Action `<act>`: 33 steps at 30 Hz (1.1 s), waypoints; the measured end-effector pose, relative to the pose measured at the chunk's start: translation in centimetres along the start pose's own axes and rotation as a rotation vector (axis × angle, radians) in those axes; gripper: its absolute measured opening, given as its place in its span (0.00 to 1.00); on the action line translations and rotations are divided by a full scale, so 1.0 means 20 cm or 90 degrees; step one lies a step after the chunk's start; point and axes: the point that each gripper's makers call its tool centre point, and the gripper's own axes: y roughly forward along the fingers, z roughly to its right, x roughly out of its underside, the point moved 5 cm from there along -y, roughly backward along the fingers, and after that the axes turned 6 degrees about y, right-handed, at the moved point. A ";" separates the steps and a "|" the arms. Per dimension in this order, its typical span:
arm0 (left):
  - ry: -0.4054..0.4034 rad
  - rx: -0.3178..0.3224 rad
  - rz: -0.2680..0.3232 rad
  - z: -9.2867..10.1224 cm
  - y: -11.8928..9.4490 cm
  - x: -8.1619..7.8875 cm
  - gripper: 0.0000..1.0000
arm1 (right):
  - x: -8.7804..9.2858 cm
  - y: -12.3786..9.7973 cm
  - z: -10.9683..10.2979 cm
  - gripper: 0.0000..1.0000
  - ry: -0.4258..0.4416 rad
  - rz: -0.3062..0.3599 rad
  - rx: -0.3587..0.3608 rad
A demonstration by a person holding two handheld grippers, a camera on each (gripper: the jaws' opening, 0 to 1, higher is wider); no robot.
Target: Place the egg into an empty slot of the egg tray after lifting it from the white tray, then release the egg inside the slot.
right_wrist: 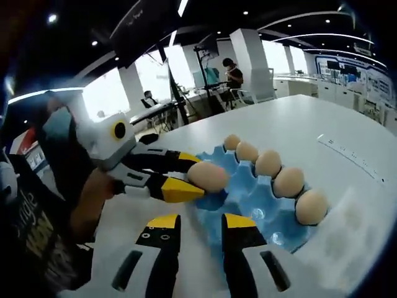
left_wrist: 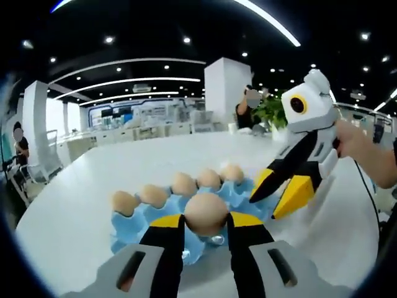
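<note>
I'm working in a big open-plan office: a long white table [left_wrist: 124, 180], rows of desks [left_wrist: 149, 127] behind, white pillars [left_wrist: 226, 87], ceiling strip lights [left_wrist: 130, 81], a potted plant [left_wrist: 271, 112], people at workstations.

Each gripper is built alike. The left gripper [left_wrist: 205, 226] has two black jaws capped with yellow pads at the tips, rising from a grey moulded body with two slanted oblong slots. The right gripper [right_wrist: 200, 228] shows the same black jaws, yellow tips and grey slotted base, with small screw holes in a row on its left jaw. Seen from outside, the housing is white with a yellow ring around a dark circle. A thin black cable trails from the right gripper's rear. The person wears a dark top printed with pale lettering.
</note>
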 end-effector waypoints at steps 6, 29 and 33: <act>-0.003 -0.016 0.009 -0.04 -0.03 0.00 0.27 | 0.05 -0.05 -0.08 0.28 0.004 0.026 0.001; -0.005 -0.099 0.002 -0.38 -0.12 -0.01 0.27 | 0.17 -0.19 -0.25 0.29 0.002 0.093 0.046; 0.002 -0.101 -0.024 -0.43 -0.10 0.01 0.27 | 0.19 -0.21 -0.28 0.29 0.003 0.102 0.036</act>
